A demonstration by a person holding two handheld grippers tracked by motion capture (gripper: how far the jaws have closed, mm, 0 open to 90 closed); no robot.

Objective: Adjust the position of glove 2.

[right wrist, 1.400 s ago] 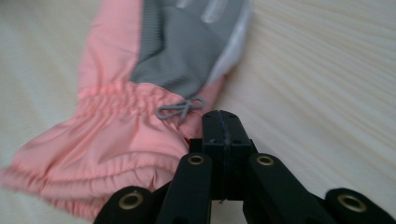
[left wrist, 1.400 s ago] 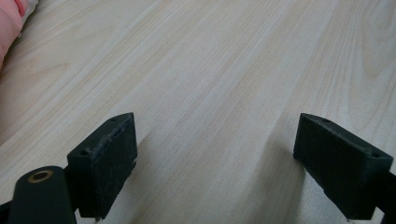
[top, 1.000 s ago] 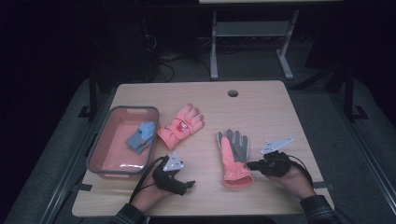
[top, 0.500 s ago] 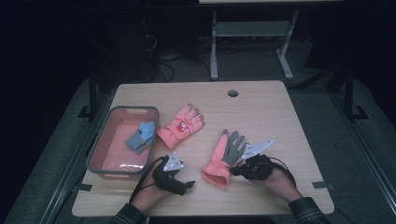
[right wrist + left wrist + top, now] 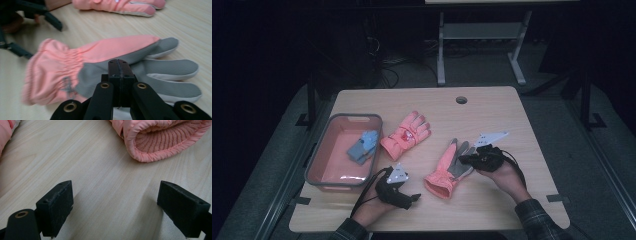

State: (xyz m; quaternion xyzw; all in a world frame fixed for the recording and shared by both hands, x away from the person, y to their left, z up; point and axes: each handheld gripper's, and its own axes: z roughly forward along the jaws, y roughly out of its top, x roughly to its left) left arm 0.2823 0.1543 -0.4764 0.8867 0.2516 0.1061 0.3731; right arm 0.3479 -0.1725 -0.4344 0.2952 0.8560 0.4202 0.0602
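The right tool (image 5: 119,65) pinches the grey palm of the pink glove (image 5: 448,168) lying on the surface (image 5: 492,120). The left tool (image 5: 116,205) rests spread beside its cuff.

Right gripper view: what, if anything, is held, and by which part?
The right gripper is shut on the pink-and-grey glove at its grey palm edge.

Ahead of the left tool (image 5: 115,202), between its wide-apart jaws, the desk (image 5: 100,170) lies bare up to the near glove's (image 5: 160,140) cuff. Beyond the right tool (image 5: 118,70) the second glove (image 5: 117,6) blocks the way; bare desk runs between.
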